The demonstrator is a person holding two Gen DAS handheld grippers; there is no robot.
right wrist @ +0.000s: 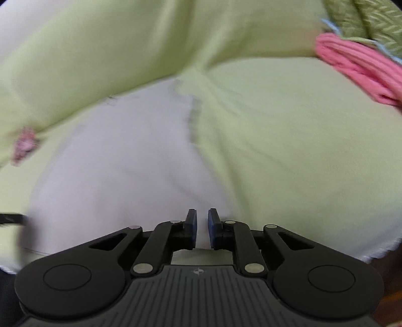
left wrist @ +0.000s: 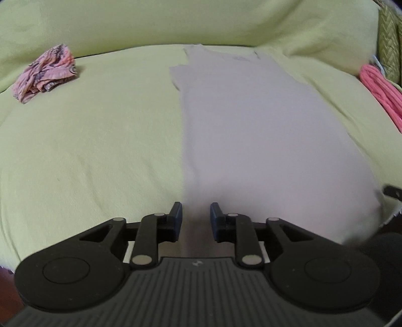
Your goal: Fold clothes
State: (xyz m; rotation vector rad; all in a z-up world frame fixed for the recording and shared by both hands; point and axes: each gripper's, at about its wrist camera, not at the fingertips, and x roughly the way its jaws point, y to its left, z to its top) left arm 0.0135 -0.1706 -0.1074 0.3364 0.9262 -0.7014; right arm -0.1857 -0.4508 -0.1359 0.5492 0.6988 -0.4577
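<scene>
Item: white T-shirt (left wrist: 263, 130). It lies flat on the green sheet (left wrist: 88, 138), lengthwise away from you, collar at the far end and hem at the near edge. Its long left edge runs straight, which suggests that side is already folded inward; a sleeve corner shows at the far left. That layout puts the hem within reach of both tools for a fold toward the collar.

Item: left gripper (left wrist: 196, 218). You hold it low over the near hem at the shirt's left edge. The pads (left wrist: 177, 216) stand apart with a clear gap, released, nothing between them. Placement reads as lining up on the hem's left corner.

Item: right gripper (right wrist: 202, 227). You hold it at the near hem toward the shirt's right edge. The pads (right wrist: 192, 226) are nearly together with a thin slit left; white cloth shows in that slit, but whether it is pinched or merely lying behind cannot be told, as the view is blurred.

Item: patterned pink garment (left wrist: 45, 73). Crumpled, far left, well apart from the shirt; likely waiting its turn.

Item: coral pink garment (right wrist: 359, 73). Bunched at the far right beside a green woven cushion (right wrist: 364, 22), clear of the working area.
</scene>
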